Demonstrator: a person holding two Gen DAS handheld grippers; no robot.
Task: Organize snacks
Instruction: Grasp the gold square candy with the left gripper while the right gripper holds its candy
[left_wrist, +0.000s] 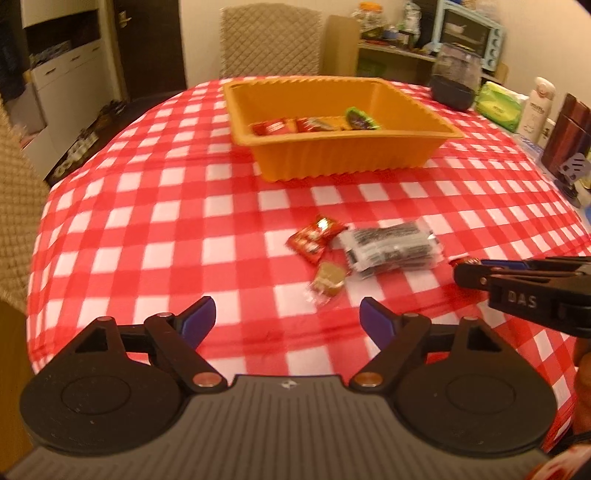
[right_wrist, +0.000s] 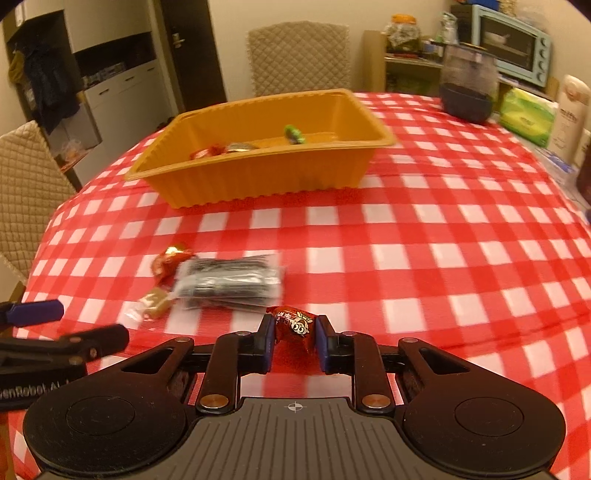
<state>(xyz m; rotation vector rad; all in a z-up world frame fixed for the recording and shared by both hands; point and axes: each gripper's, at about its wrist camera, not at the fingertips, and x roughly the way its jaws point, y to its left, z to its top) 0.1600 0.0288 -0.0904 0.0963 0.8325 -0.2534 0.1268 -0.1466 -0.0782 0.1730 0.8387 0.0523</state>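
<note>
- The right gripper (right_wrist: 294, 332) has its jaws drawn in tight on a red wrapped candy (right_wrist: 293, 325); its lower part is hidden between the blue pads, and in the left wrist view only a red sliver shows at the fingertips
- The left gripper (left_wrist: 287, 319) stands wide with nothing between the fingers, above the red checked tablecloth (left_wrist: 147, 221)
- Just beyond it lie a tan clear-wrapped sweet (left_wrist: 327, 282), a red packet (left_wrist: 314, 236) and a silver-black packet (left_wrist: 391, 247), close together; all blurred, print unreadable
- The right wrist view puts these to the left, the red packet partly hidden behind the silver one
- Farther off sits the orange tray (left_wrist: 332, 155) holding red wrappers (left_wrist: 275, 127) and a green snack (left_wrist: 360, 119); its near wall hides more of them in the right view
- At the far right a dark jar (right_wrist: 467, 83) and green tissue pack (right_wrist: 528, 116)
</note>
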